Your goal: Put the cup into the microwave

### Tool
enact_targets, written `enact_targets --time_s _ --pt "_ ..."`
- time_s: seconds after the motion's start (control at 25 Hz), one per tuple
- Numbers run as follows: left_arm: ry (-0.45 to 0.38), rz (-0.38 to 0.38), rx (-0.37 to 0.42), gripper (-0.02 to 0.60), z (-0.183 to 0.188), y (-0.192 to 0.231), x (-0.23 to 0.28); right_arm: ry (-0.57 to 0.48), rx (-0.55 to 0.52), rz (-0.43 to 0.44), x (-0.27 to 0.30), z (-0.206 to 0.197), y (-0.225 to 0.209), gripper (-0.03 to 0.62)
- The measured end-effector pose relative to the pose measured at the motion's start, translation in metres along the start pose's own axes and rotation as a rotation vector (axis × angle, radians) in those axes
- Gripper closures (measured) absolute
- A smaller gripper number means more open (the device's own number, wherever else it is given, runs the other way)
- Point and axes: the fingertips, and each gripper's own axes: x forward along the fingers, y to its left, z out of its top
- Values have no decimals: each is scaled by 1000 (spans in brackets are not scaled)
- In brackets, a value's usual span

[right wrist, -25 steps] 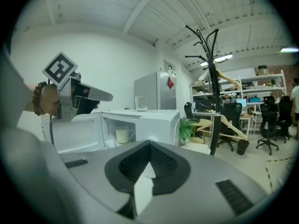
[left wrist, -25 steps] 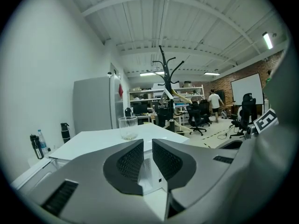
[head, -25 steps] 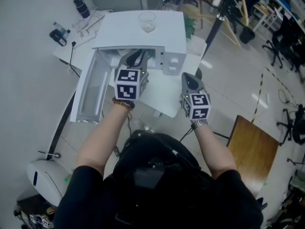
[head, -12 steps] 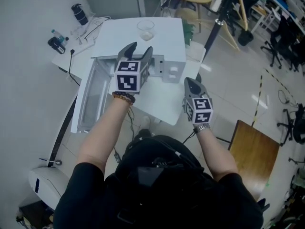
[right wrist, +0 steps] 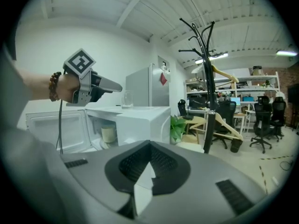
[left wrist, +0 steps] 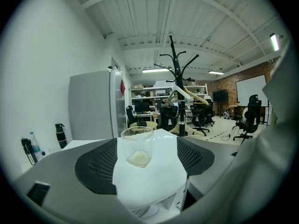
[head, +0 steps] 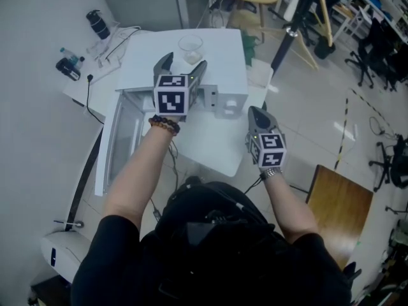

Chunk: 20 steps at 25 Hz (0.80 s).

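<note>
In the head view the cup (head: 190, 47) stands on top of the microwave (head: 226, 53), just ahead of the left gripper (head: 184, 61). The right gripper (head: 256, 112) is nearer to the person.

In the left gripper view the fingers (left wrist: 93, 169) are wide apart, having just been opening. Nothing is between them, and the cup stands in line with the gap, beyond the tips.

In the right gripper view the fingers (right wrist: 128, 164) are closed together, empty

Your left gripper (head: 182, 65) reaches out over the top of the microwave (head: 223, 50), tipped slightly down. Its jaws have just been opening and stand wide, with nothing pressed between them. Your right gripper (head: 255, 112) hangs off the microwave's front right corner, nearer your body, jaws together and empty. Your left forearm (head: 137, 171) stretches further forward than your right forearm (head: 287, 199).
</note>
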Motion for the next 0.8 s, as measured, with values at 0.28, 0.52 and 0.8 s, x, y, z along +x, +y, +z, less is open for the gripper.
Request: enact_targets --time_s 0.28,0.52,0.8 --pt "68 -13 10 164 -6 10 34 15 9 -29 11 -1 -13 594" --pt "97 -34 -17 164 -7 15 55 29 28 -50 16 -5 -19 594" --pt "124 -41 5 164 -8 20 69 40 47 -63 26 -8 -23 594"
